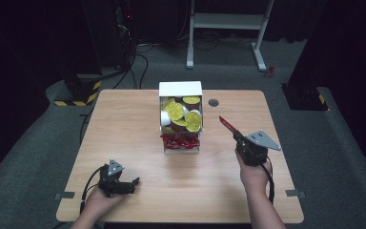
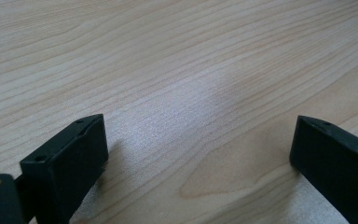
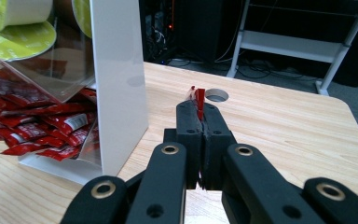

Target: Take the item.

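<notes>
Right gripper view: my right gripper (image 3: 199, 109) pinches a thin glossy red sachet (image 3: 198, 99) | high view: sachet's flat length | left gripper (image 2: 198, 154) wide over wood-grain table (image 2: 177, 56)

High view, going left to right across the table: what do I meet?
Left claw, open on the bare table → white dispenser box with yellow-lidded cups above and red sachets below → round cable hole → red sachet → right claw shut on it.
</notes>
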`<move>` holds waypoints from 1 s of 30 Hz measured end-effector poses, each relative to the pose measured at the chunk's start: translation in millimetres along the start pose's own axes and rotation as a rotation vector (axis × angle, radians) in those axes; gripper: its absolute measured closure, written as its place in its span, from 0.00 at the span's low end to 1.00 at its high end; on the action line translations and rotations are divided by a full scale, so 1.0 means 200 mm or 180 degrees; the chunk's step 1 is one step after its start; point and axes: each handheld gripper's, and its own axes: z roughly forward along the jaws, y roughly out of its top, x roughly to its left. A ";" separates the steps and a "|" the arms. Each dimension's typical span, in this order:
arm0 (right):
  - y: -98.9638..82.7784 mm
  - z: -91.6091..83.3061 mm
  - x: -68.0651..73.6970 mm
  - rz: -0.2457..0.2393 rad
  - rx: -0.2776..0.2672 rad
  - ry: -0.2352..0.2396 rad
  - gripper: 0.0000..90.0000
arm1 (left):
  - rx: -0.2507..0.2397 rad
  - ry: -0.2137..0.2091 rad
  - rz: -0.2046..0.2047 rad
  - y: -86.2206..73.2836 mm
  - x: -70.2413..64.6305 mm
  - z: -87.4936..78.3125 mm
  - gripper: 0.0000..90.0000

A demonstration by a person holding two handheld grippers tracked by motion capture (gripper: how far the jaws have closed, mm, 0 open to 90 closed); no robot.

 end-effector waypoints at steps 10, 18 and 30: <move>0.01 0.09 -0.01 -0.0040 0.0092 -0.0072 0.99 | 0.0000 -0.0001 0.0001 0.00 0.00 0.00 0.05; 0.00 0.15 -0.04 -0.0017 0.0167 -0.0177 0.99 | 0.0000 -0.0001 0.0000 0.00 0.00 0.00 0.05; -0.04 0.26 -0.08 0.0014 0.0367 -0.0265 0.99 | -0.0001 0.0000 0.0001 0.00 0.00 0.00 0.05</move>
